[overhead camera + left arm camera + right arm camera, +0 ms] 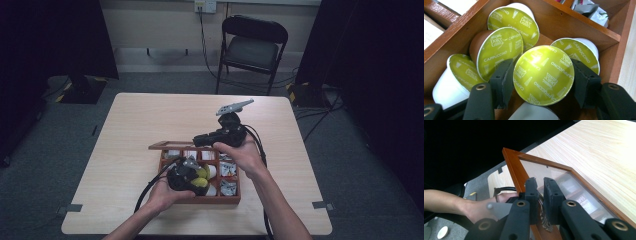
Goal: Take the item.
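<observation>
1. A Dolce Gusto cappuccino capsule point(543, 75) sits between the left gripper point(541, 82) jaws, grasped, above its compartment in the wooden box point(235, 199).
2. The right gripper point(540, 195), clenched on the glass lid point(564, 180), holds it raised.
3. Judged step: lifting the capsule out; next, clear the box onto the counter point(150, 120).

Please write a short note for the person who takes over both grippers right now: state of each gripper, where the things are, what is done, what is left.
Left gripper: shut on a green-lidded capsule, inside the wooden box.
Right gripper: shut on the front edge of the glass lid, holding it open.
Things: four more capsules lie in the same compartment; the box sits on the table.
Done: lid raised, one capsule gripped.
Left: probably lift the capsule out, then lower the lid.
</observation>
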`<move>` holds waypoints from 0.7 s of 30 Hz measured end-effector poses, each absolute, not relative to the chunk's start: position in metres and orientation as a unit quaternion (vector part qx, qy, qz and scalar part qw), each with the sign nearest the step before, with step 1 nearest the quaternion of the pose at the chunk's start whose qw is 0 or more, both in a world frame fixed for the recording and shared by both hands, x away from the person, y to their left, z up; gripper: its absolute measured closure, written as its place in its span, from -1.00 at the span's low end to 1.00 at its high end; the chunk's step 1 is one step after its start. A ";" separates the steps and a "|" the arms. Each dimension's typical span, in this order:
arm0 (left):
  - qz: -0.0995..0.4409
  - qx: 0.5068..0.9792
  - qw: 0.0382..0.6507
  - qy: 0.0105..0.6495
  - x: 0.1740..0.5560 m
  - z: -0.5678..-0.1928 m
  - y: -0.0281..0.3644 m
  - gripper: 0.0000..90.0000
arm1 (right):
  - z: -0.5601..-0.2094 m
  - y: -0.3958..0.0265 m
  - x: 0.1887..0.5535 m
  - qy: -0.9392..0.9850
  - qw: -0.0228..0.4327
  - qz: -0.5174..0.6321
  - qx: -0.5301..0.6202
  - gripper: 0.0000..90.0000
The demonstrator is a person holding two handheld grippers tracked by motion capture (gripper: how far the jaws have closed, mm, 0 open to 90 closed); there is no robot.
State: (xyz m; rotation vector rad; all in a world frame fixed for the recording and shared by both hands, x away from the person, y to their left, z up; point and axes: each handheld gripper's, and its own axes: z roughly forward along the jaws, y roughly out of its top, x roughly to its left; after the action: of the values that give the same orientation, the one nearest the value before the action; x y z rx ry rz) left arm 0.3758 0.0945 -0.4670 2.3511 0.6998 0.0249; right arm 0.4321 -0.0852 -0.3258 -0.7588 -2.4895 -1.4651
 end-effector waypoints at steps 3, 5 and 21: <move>0.017 0.909 0.328 0.255 0.376 -0.466 0.095 -0.11 | -0.326 -0.086 0.432 -0.831 0.078 -0.490 -0.254 0.83; 0.020 0.912 0.324 0.250 0.376 -0.465 0.096 -0.11 | -0.326 -0.086 0.432 -0.830 0.078 -0.490 -0.254 0.83; 0.038 0.897 0.376 0.228 0.353 -0.441 0.104 -0.11 | -0.326 -0.086 0.433 -0.831 0.078 -0.490 -0.254 0.83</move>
State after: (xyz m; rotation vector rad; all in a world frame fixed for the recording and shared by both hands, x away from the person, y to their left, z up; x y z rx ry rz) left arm 0.3525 0.1035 -0.4414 2.2956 0.5832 0.0972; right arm 0.4325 -0.0856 -0.3257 -0.7605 -2.4877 -1.4665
